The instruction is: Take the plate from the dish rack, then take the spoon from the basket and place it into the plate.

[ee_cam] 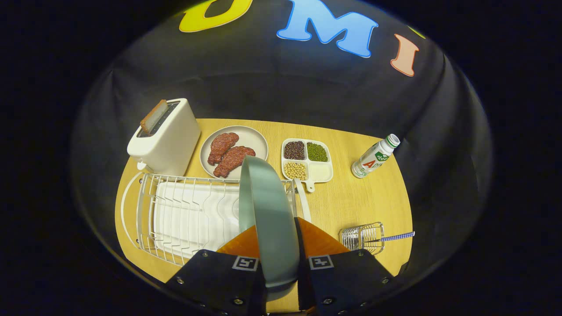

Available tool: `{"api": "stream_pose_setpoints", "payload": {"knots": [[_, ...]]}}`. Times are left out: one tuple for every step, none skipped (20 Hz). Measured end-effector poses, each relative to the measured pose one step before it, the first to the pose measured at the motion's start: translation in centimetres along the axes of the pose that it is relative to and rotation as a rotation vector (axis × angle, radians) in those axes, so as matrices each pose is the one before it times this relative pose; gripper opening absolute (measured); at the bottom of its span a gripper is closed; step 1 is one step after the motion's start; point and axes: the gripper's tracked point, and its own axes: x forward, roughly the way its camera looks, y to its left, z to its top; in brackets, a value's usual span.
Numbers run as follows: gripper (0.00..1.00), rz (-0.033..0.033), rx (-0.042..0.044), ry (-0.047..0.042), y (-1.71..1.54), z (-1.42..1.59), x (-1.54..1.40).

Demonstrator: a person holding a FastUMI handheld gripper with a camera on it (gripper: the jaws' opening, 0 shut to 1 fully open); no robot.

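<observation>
One plate (268, 210), grey-green, stands on edge between the fingers of the gripper (281, 267). Both fingers press its rim from either side; jaws clamped on it. Plate's long axis runs straight ahead from the jaws, its far edge reaching up over the rack's (189, 210) right end. Whether it is fully clear of the rack wires cannot be told; it looks lifted above them.

Rack sits ahead and to the left of the fingers, white tray inside, no other dish seen in it. Bare table (351, 206) lies ahead and to the right, between the rack and the basket (362, 237).

Basket: small wire one, just ahead of the right finger and to its right. Spoon (390, 237) lies in it with a checked handle sticking out to the right, away from the jaws. Handle axis runs roughly crosswise to the fingers.

Beyond: toaster (164, 138) with a slice up, a dish of meat (235, 151), a divided tray of beans (307, 160), a bottle (375, 156) well off to the right.

Judgement: plate step is nearly done. Next move calls for laying the plate flat on the bare patch right of the rack, near the basket. The spoon being to the right, the gripper will likely need to turn to meet the handle across its length.
</observation>
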Motion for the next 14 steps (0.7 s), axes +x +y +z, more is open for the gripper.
{"api": "stream_pose_setpoints", "payload": {"knots": [[0.27, 0.01635, 0.01546, 0.00190, -0.302, -0.409, -0.798], [0.27, 0.01214, 0.01732, 0.00355, -0.419, -0.663, -0.810], [0.27, 0.00317, 0.01185, 0.00152, -0.695, -0.604, -0.758], [0.27, -0.00005, 0.00980, -0.00175, -0.825, -0.443, -0.787], [0.27, 0.00510, 0.00592, -0.00085, -0.719, -0.459, -0.758], [0.27, 0.01174, 0.00999, 0.00106, -0.544, -0.687, -0.579], [0.27, 0.01111, 0.01594, 0.00381, -0.641, -0.660, -0.538], [0.27, 0.01351, 0.01767, 0.00252, -0.618, -0.574, -0.573], [0.27, 0.01581, 0.01573, -0.00152, -0.641, -0.647, -0.628], [0.27, 0.01492, 0.01349, -0.00047, -0.619, -0.686, -0.517], [0.27, 0.01658, 0.01371, -0.00066, -0.685, -0.877, -0.494], [0.27, 0.01778, 0.01168, -0.00024, -0.617, -0.858, -0.453], [0.27, 0.01519, 0.01171, 0.00023, -0.676, -0.979, -0.266], [0.27, 0.00799, 0.01189, 0.00337, -0.856, -0.978, -0.158]]}}
